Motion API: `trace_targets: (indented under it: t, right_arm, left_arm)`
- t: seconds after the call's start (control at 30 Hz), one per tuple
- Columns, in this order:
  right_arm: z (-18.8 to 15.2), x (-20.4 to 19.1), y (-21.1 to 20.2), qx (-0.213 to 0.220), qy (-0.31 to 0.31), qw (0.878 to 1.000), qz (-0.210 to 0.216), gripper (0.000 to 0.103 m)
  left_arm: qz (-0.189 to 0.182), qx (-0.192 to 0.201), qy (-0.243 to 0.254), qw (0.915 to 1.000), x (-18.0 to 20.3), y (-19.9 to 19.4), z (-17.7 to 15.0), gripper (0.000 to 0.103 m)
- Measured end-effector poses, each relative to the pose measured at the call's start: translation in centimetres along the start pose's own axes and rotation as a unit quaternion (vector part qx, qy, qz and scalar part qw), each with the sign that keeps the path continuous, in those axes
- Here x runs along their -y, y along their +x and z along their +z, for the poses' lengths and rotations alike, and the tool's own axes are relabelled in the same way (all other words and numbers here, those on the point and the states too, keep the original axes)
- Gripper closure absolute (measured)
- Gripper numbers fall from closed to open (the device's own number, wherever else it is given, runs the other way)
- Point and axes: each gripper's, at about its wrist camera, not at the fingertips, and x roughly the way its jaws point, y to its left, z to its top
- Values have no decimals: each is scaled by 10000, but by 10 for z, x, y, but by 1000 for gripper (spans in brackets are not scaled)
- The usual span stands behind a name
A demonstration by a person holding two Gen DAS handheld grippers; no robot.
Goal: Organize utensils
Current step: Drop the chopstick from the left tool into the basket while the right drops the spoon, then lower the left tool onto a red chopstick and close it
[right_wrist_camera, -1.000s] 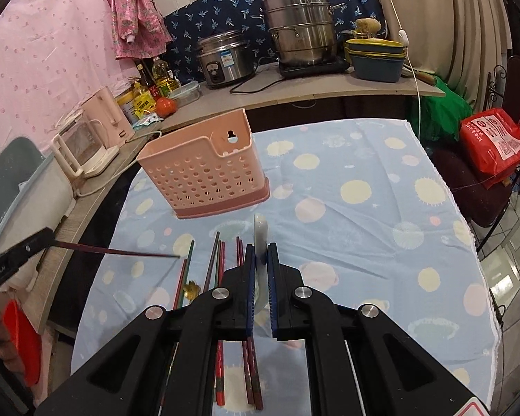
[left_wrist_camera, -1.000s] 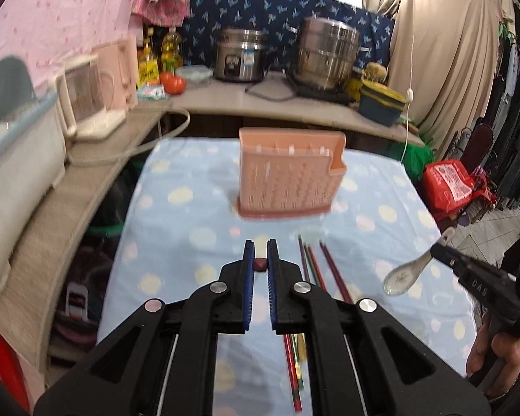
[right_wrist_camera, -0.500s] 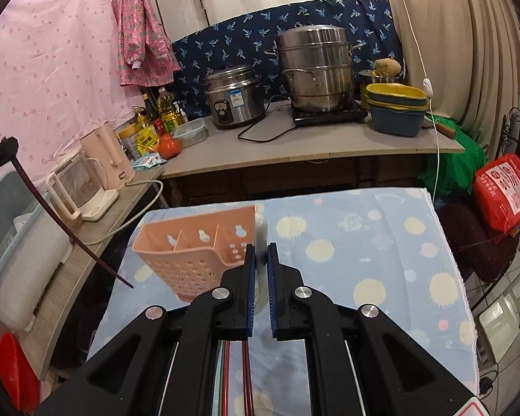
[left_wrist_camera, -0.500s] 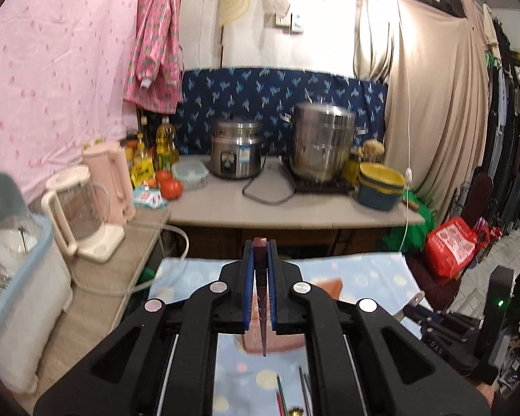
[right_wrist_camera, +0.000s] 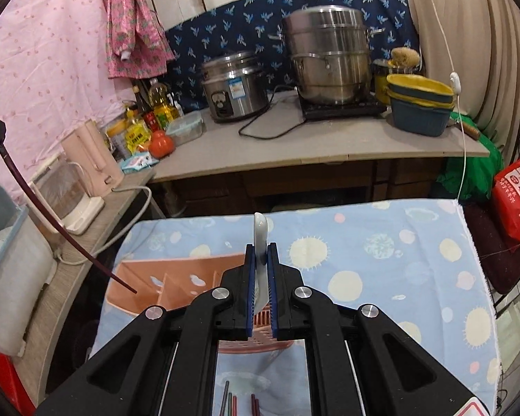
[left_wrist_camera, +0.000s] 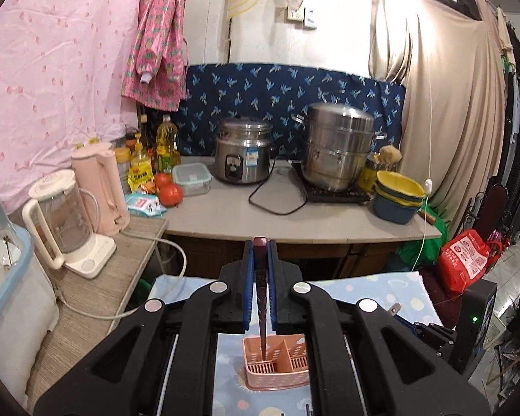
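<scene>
My left gripper (left_wrist_camera: 260,253) is shut on a dark red chopstick (left_wrist_camera: 261,315) that hangs point down, its tip inside the left compartment of the pink utensil basket (left_wrist_camera: 277,367). In the right wrist view the same chopstick (right_wrist_camera: 52,222) slants down to the basket (right_wrist_camera: 176,287). My right gripper (right_wrist_camera: 261,253) is shut on a white ceramic spoon (right_wrist_camera: 260,239), held upright just above the basket's right part. Several loose chopsticks (right_wrist_camera: 239,404) lie on the blue dotted tablecloth (right_wrist_camera: 381,277) in front of the basket.
A counter (left_wrist_camera: 294,215) behind the table holds a rice cooker (left_wrist_camera: 244,154), a steel steamer pot (left_wrist_camera: 336,149), stacked bowls (left_wrist_camera: 397,194), tomatoes and bottles. A blender jug (left_wrist_camera: 64,218) and pink kettle (left_wrist_camera: 98,187) stand on the left shelf. A red bag (right_wrist_camera: 516,197) sits at right.
Both grippers lifted their utensils off the table and tipped them upright. The chopstick's tip has come down into the basket's left compartment, and the spoon now stands over the basket.
</scene>
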Motion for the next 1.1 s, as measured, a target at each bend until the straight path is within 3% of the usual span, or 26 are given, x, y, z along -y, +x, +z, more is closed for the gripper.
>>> trace_targets:
  t: [0.23,0.27,0.3,0.37,0.53,0.77,1.1]
  right_arm:
    - [-16,7,23,-175,51,9997,-150,93]
    - [-18,8,20,-140,51,9997,-198,90]
    - [-20,9,18,-120,53,9997,-212,88]
    - [-23,12,10,-57,107,9997,-202,83]
    - [-39,23,-23,48,205,9996,-201,74]
    - [-77,29,-64,-22,192,9995,-242,71]
    - [-161,29,-112,-418,56,9985,-360,70]
  left_arm:
    - [173,-397,-97,9990,-8,27,-38,95]
    - [247,-426,-112,9987,-9,28,-42,86]
    - [319,-450,-165,9983,-11,28,-47,65]
    - [387,-442,-269,9979,-17,25,-54,50]
    - [312,-589,-409,9969,-24,10,-73,49]
    - [301,-825,-482,9950,-24,-20,-115,49]
    - [109,-1613,-412,9860,-11,-56,-214,49]
